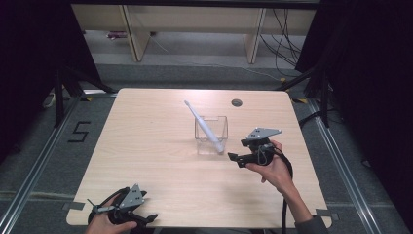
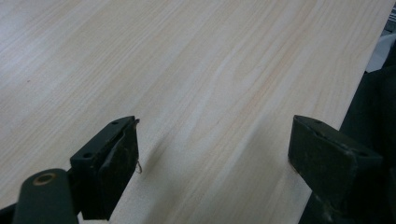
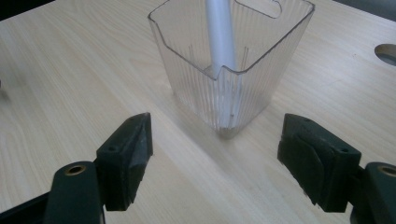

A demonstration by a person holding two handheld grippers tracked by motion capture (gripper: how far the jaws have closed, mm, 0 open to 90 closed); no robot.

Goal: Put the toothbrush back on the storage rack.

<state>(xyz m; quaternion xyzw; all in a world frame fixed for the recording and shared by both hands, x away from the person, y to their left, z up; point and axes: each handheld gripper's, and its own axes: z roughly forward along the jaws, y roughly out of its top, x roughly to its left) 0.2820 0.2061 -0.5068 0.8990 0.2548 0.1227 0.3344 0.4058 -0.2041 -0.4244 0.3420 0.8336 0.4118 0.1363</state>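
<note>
A clear square plastic cup (image 1: 212, 135) stands upright a little right of the table's middle. A white toothbrush (image 1: 203, 125) stands in it, leaning up and to the left. In the right gripper view the cup (image 3: 233, 65) is straight ahead with the white handle (image 3: 220, 32) inside. My right gripper (image 1: 234, 157) hovers just right of the cup, jaws open and empty, a short gap from it. My left gripper (image 1: 148, 218) rests at the front left edge of the table, open, with bare wood between its jaws (image 2: 212, 154).
A round cable hole (image 1: 236, 103) lies in the table behind the cup. The wooden table (image 1: 146, 146) is bare on its left half. Dark stands and cables flank the table on the grey floor; a "5" mark (image 1: 79, 131) is on the floor at left.
</note>
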